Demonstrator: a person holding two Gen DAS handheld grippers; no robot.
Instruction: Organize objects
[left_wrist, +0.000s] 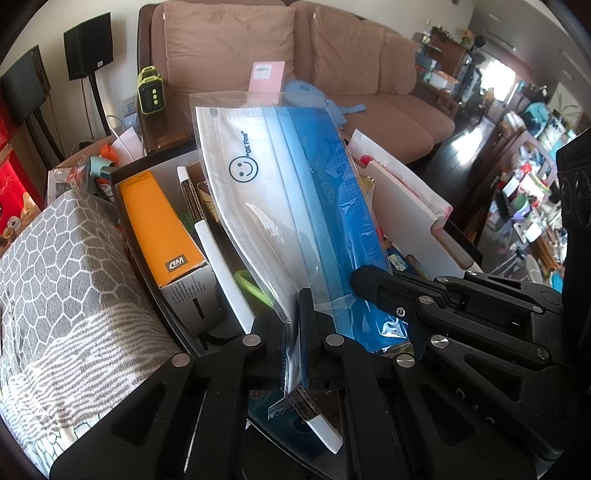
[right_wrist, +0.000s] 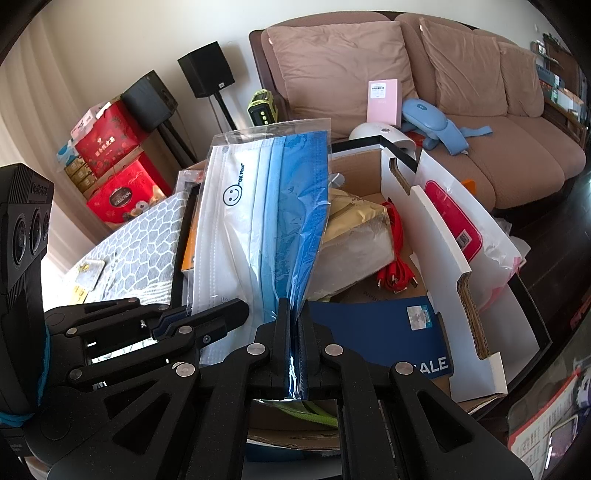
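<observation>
A clear bag of blue and white face masks (left_wrist: 280, 184) with a smiley print stands tilted upright over an open black-rimmed box (left_wrist: 122, 173). My left gripper (left_wrist: 293, 325) is shut on the bag's lower left edge. My right gripper (left_wrist: 360, 280) comes in from the right and clamps the lower blue side. In the right wrist view the mask bag (right_wrist: 266, 221) rises from my right gripper (right_wrist: 293, 321), which is shut on its bottom edge. The left gripper (right_wrist: 236, 308) pinches the white side there. The bag hides much of the box behind it.
The box holds an orange carton (left_wrist: 159, 221), a white cardboard divider (right_wrist: 443, 251), red cables (right_wrist: 395, 258), a gold packet (right_wrist: 354, 214) and a dark blue card (right_wrist: 376, 332). A grey patterned cloth (left_wrist: 62, 277) lies to the left. A brown sofa (right_wrist: 480, 92) and black speakers (right_wrist: 207, 70) stand behind.
</observation>
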